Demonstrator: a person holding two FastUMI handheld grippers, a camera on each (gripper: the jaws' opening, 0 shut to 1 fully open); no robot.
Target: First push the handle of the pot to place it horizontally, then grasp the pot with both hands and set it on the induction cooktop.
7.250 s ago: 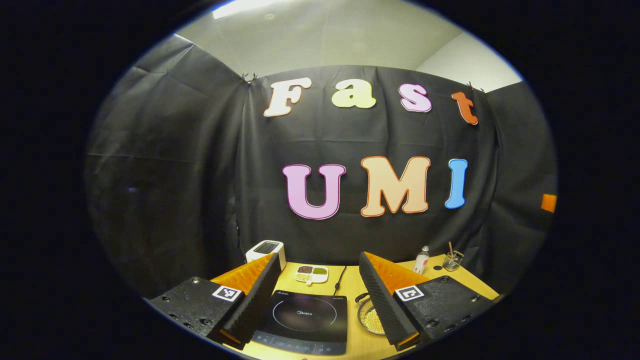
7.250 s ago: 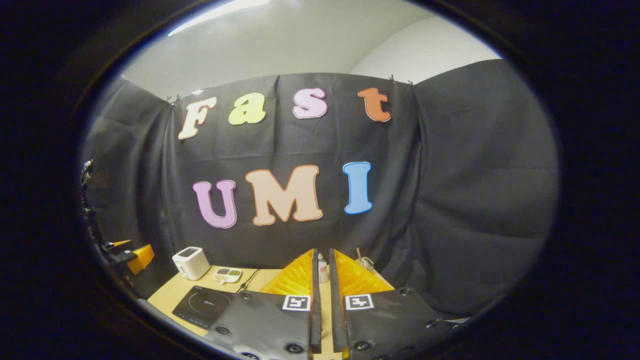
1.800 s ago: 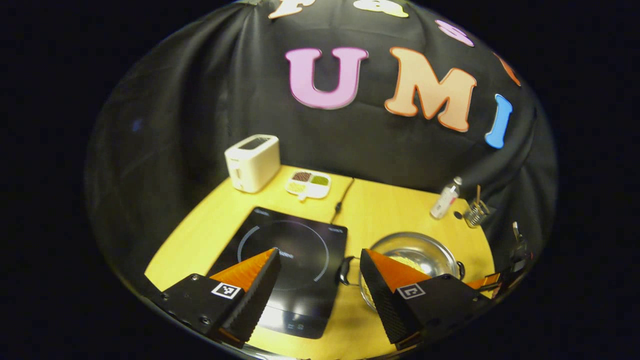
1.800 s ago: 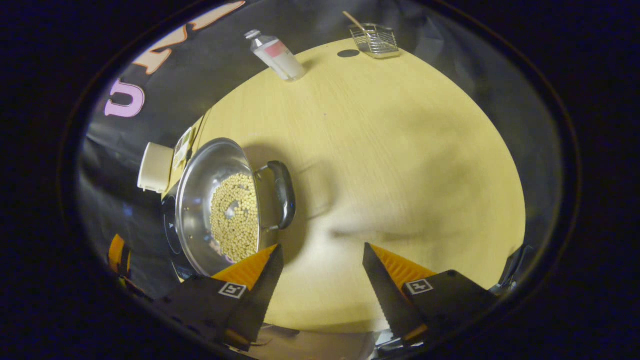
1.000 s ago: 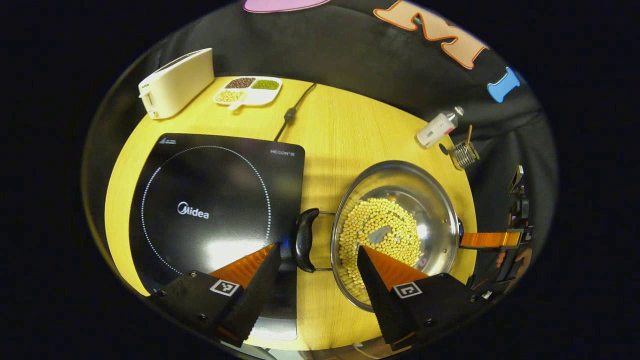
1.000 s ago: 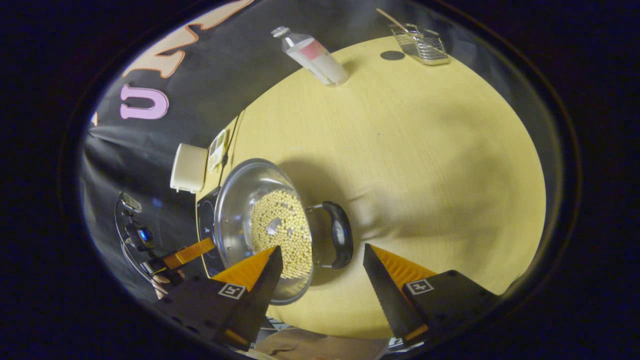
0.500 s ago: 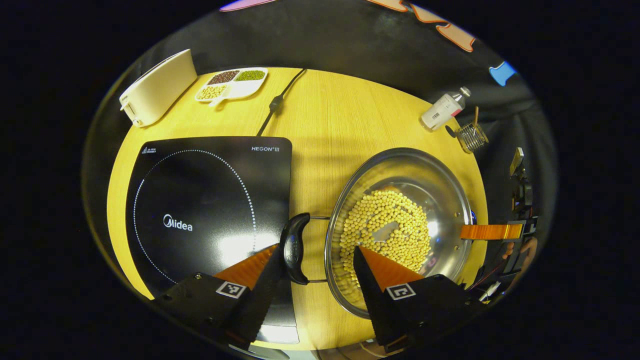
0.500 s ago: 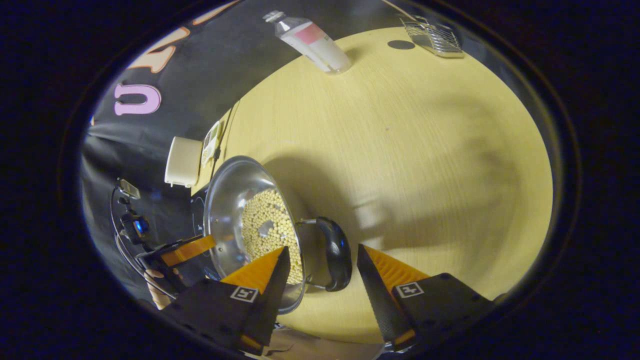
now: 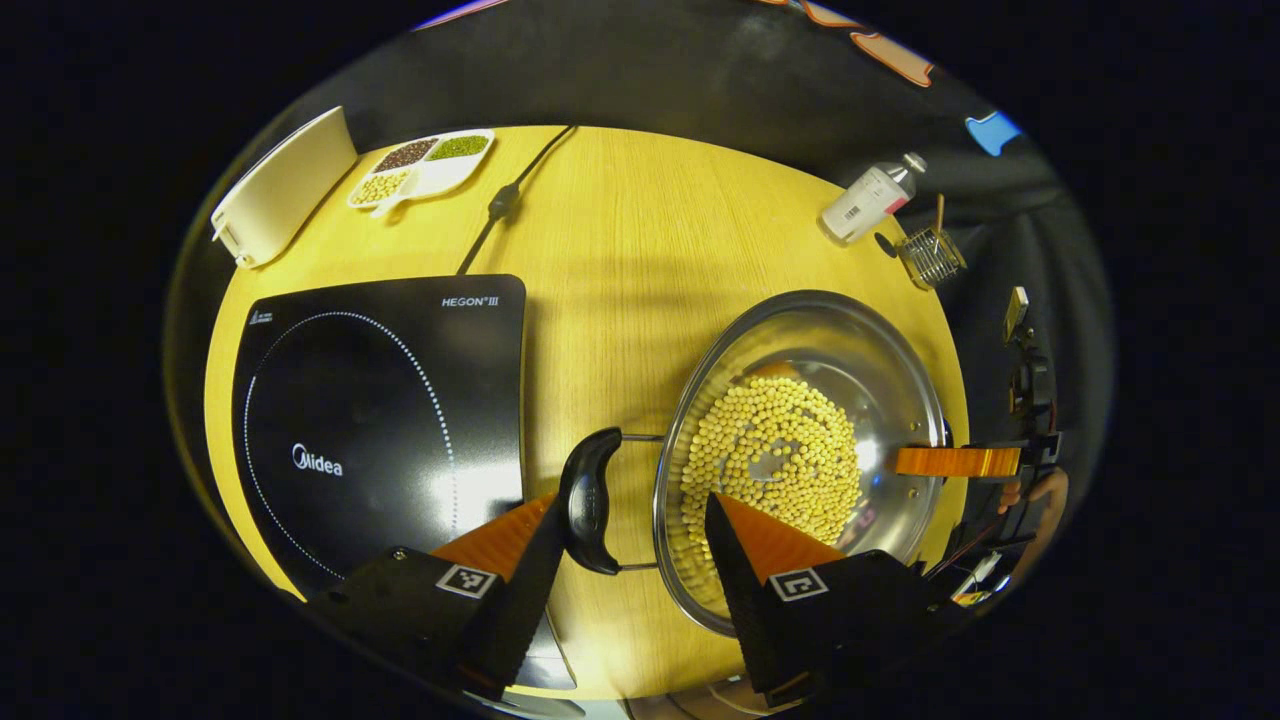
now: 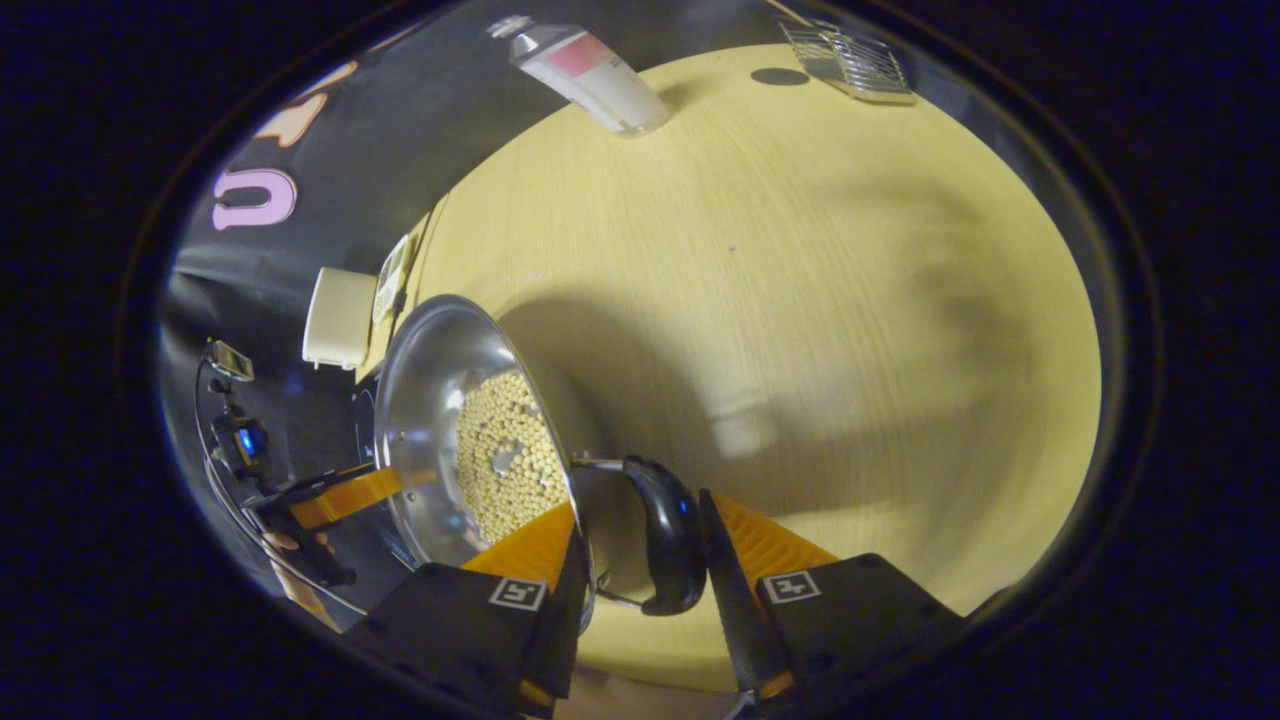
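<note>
Left gripper view, from left to right:
- Upper left: white toaster (image 9: 275,190) at the edge of the bench (image 9: 620,250), and just beside it a divided dish (image 9: 425,165) with three kinds of beans.
- Left half: black induction cooktop (image 9: 380,420), lying flat, with its cord (image 9: 500,200) running to the upper edge.
- Bottom centre: left hand-held gripper (image 9: 628,505) with fingers apart, standing on both sides of the pot's left handle (image 9: 588,500). Cannot tell if the left finger touches this handle.
- Right of centre: pot (image 9: 800,330) on the bench, beside the cooktop and not on it, with soybeans (image 9: 770,450) covering its bottom.
- Upper right: a bottle (image 9: 868,203), tilted in this picture, and a small wire basket (image 9: 930,257) just beside it.
- Far right: right hand-held gripper (image 9: 955,461) reaching to the pot's right rim, with a hand (image 9: 1040,500) behind it.

Right gripper view, from left to right:
- Lower left: the left hand-held gripper (image 10: 345,497), at the far rim of the pot (image 10: 440,360).
- Bottom centre: right hand-held gripper (image 10: 640,505) with fingers apart and close around the right handle (image 10: 665,545). A gap remains on the left side, so not clamped.
- Top: the bottle (image 10: 590,75), then the wire basket (image 10: 845,60).
</note>
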